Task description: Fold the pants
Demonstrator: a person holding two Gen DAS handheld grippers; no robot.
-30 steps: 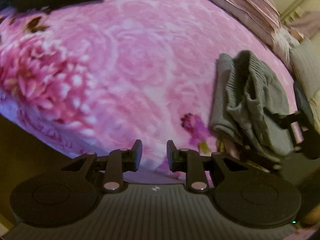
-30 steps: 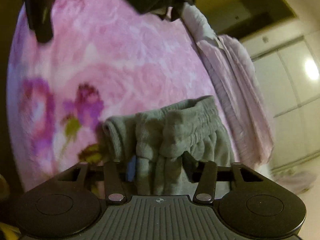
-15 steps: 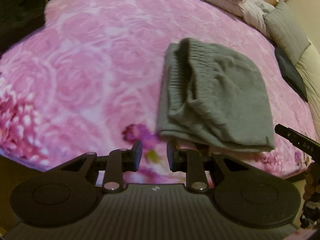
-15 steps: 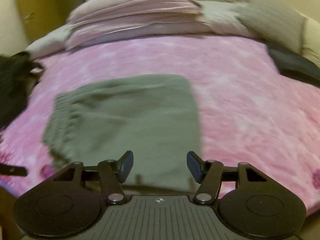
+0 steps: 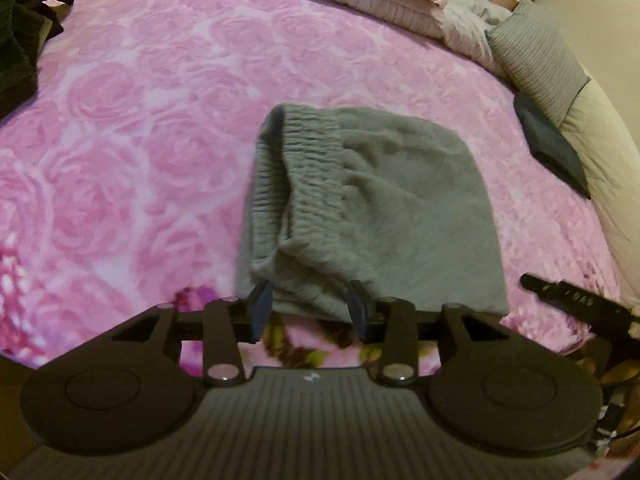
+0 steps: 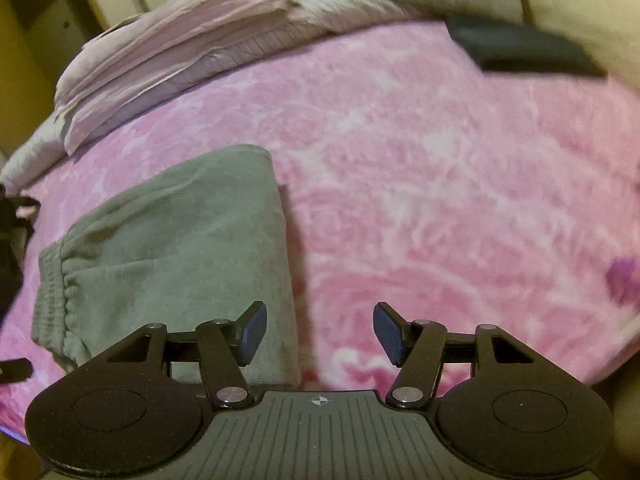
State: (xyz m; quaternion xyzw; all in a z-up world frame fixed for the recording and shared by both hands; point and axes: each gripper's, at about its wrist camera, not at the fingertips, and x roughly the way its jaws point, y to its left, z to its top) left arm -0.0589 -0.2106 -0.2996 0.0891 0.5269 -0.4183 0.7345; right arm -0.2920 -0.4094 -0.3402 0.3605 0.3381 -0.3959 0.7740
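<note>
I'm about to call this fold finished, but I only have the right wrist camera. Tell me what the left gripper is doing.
Observer: The left gripper is open. Its jaws have just been opening, and the near edge of the grey pants shows in the gap, unpinched.
Operator: Describe the waistband end.
Observer: The waistband gapes open toward the bundle's left side, and its layers are not flush.
Operator: Say what lies beyond it.
Observer: A dark heap of clothes sits at the far-left corner of the pink blanket, apart from the pants.
</note>
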